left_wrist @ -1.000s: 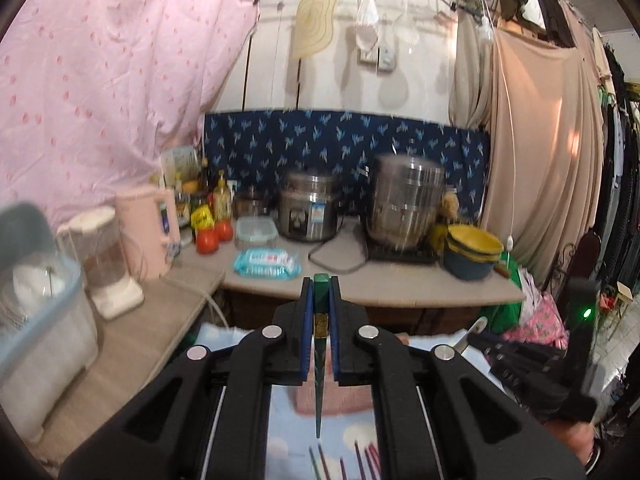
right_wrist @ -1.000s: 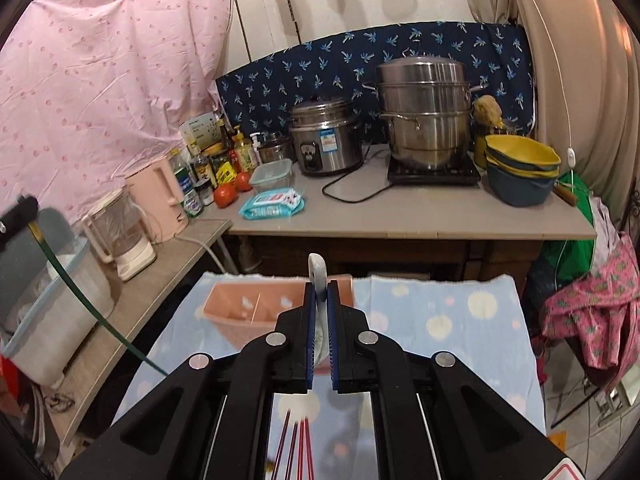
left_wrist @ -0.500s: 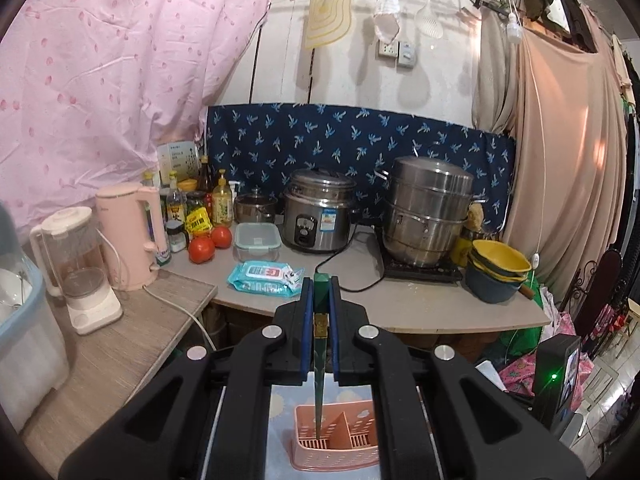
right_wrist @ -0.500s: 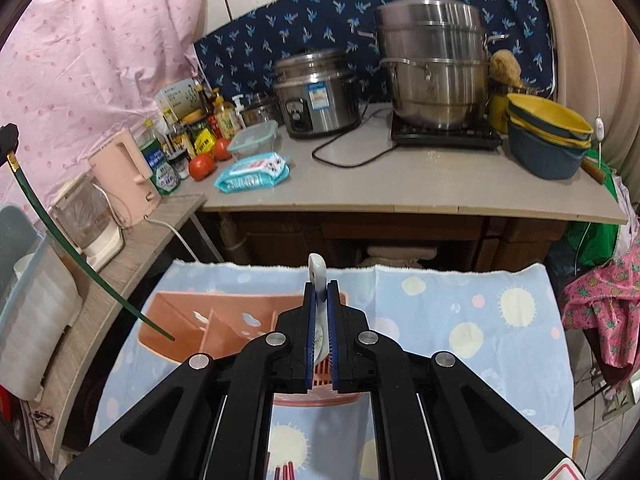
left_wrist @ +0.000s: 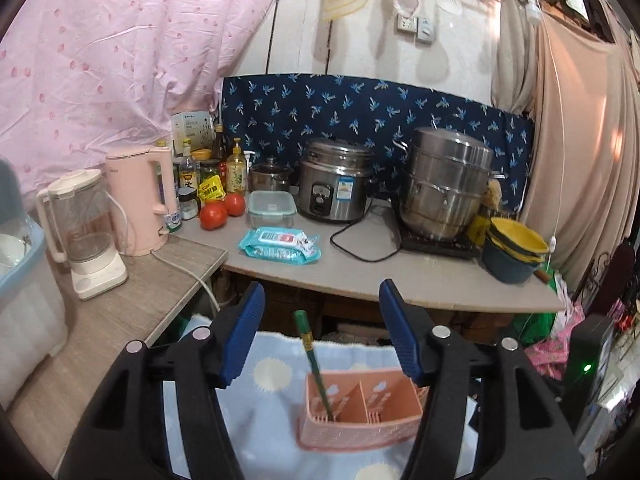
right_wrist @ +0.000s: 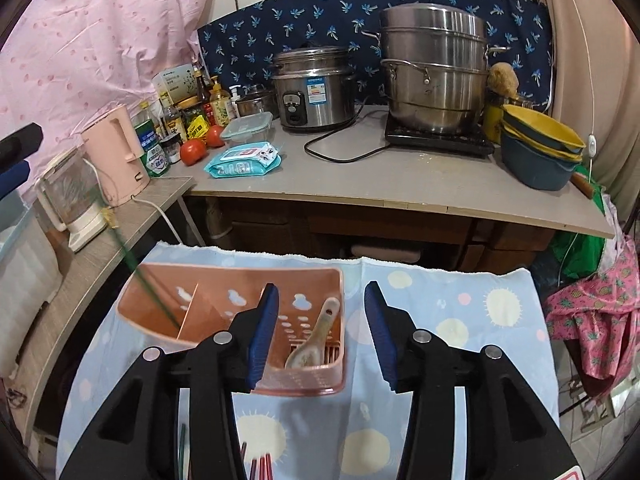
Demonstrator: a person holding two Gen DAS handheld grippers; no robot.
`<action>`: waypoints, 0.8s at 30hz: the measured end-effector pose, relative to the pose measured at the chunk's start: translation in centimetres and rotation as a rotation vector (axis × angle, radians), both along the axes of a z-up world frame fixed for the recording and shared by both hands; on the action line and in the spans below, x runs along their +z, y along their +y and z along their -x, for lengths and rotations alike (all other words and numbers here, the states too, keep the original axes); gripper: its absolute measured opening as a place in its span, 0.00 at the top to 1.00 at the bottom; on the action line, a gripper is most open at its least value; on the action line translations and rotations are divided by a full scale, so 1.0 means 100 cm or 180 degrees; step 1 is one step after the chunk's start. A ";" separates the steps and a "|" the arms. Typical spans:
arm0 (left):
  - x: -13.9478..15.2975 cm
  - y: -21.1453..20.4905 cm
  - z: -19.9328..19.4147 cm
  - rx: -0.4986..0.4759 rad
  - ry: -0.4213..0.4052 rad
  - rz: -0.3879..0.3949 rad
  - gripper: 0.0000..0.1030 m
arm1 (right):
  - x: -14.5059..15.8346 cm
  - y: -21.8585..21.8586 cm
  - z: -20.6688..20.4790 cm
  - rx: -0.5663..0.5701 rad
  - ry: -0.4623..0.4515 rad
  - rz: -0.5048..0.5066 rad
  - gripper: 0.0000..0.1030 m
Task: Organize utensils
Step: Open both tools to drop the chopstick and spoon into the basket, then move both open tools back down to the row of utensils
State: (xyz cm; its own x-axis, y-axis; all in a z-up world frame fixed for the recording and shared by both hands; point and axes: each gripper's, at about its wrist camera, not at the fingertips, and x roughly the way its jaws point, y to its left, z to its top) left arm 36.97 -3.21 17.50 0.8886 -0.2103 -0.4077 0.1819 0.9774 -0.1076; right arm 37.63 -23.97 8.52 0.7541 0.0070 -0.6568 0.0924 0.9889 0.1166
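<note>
A pink divided utensil holder (left_wrist: 360, 432) stands on the blue dotted cloth (left_wrist: 272, 400). A green chopstick (left_wrist: 311, 354) leans in its left compartment, free of the pads. My left gripper (left_wrist: 321, 286) hovers over it, jaws opening, nothing pressed between them. In the right wrist view a pale ceramic spoon (right_wrist: 316, 340) lies in the right compartment of the holder (right_wrist: 304, 380), and the green chopstick (right_wrist: 148, 292) is blurred on the left. My right gripper (right_wrist: 321, 286) is above the spoon, jaws opening and empty. The left gripper's fingers (right_wrist: 18, 146) show at the far left edge.
Several red chopsticks (right_wrist: 260, 466) and a green one (right_wrist: 182, 452) lie on the cloth near me. Behind the cloth is a counter (right_wrist: 400, 184) with a rice cooker (right_wrist: 312, 88), steamer pot (right_wrist: 436, 72), stacked bowls (right_wrist: 540, 148), wipes and tomatoes. A kettle (left_wrist: 140, 200) and blender (left_wrist: 84, 228) stand left.
Both grippers came down over the holder and opened. The green chopstick left the left jaws and now stands in the left compartment; the spoon dropped from the right jaws into the right compartment.
</note>
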 end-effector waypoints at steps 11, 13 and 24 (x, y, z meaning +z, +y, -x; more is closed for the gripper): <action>-0.025 0.018 0.075 0.0038 0.0275 -0.0190 0.45 | 0.022 0.011 0.089 0.0015 -0.0055 0.0114 0.49; -0.031 0.020 0.091 0.0034 0.0320 -0.0202 0.45 | 0.025 0.016 0.106 0.0027 -0.0066 0.0129 0.48; -0.078 0.021 0.169 -0.0059 0.0662 -0.0206 0.45 | 0.008 0.040 0.186 0.0072 0.0013 0.0282 0.45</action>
